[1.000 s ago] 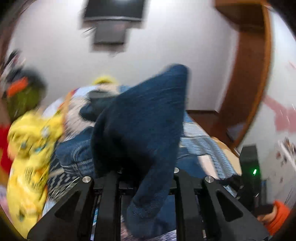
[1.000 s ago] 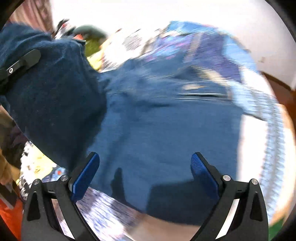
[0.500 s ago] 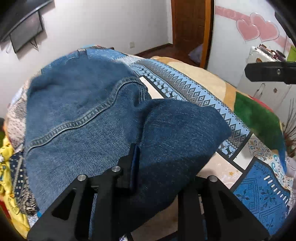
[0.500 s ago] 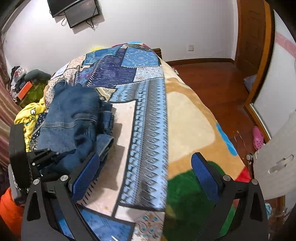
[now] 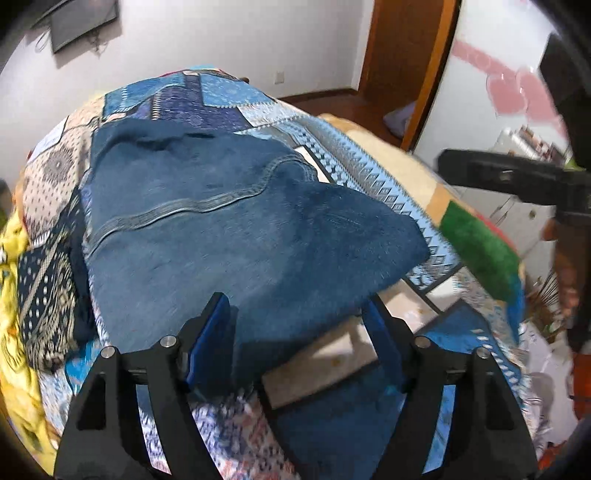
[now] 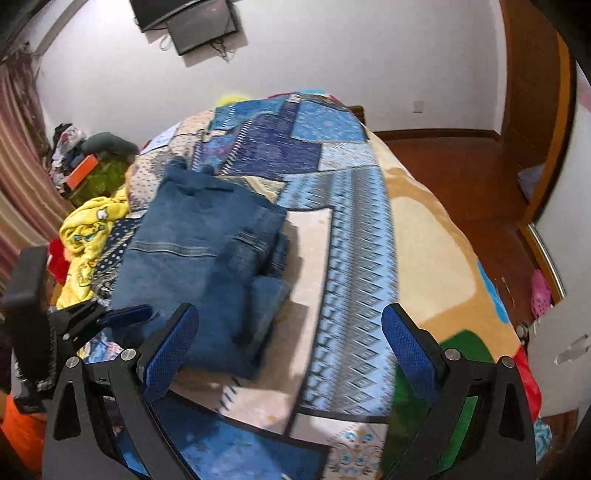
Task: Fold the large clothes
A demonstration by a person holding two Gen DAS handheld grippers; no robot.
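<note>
A pair of blue jeans (image 5: 229, 229) lies folded on the patterned blue bedspread (image 5: 369, 162). It also shows in the right wrist view (image 6: 207, 266), left of the middle. My left gripper (image 5: 299, 332) is open, its fingers astride the near edge of the jeans, which lies loose between them. My right gripper (image 6: 288, 347) is open and empty above the bedspread (image 6: 354, 258), to the right of the jeans. The left gripper (image 6: 122, 317) shows at the jeans' near left edge in the right wrist view.
A yellow garment (image 6: 88, 229) and other clothes are heaped on the bed's left side. A wooden door (image 6: 535, 110) and brown floor (image 6: 461, 177) lie to the right. A dark screen (image 6: 195, 22) hangs on the far wall. The right gripper's body (image 5: 517, 177) crosses the left view.
The left gripper has laid the lifted jeans part down onto the pile and opened. The right gripper has swung back off the jeans and stays open.
</note>
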